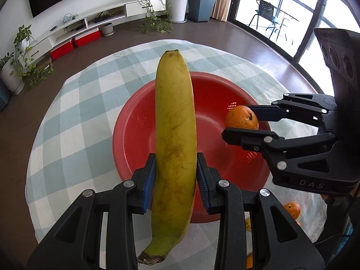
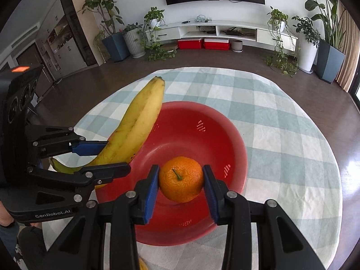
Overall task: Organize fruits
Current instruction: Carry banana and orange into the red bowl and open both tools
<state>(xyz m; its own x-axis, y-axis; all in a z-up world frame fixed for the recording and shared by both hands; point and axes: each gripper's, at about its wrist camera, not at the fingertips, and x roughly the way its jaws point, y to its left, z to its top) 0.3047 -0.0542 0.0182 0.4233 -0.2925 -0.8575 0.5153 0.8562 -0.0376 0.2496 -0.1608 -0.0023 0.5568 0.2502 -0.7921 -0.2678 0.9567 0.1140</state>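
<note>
My left gripper is shut on a yellow banana and holds it above the near left rim of a red colander bowl. The banana's tip points away, its stem toward me. My right gripper is shut on an orange mandarin and holds it over the bowl. In the right wrist view the left gripper and the banana are at the left. In the left wrist view the right gripper with the mandarin is at the right.
The bowl stands on a round table with a green-and-white checked cloth. More mandarins lie on the cloth at the near right, partly hidden by the grippers. Dark floor, potted plants and a white TV shelf lie beyond the table.
</note>
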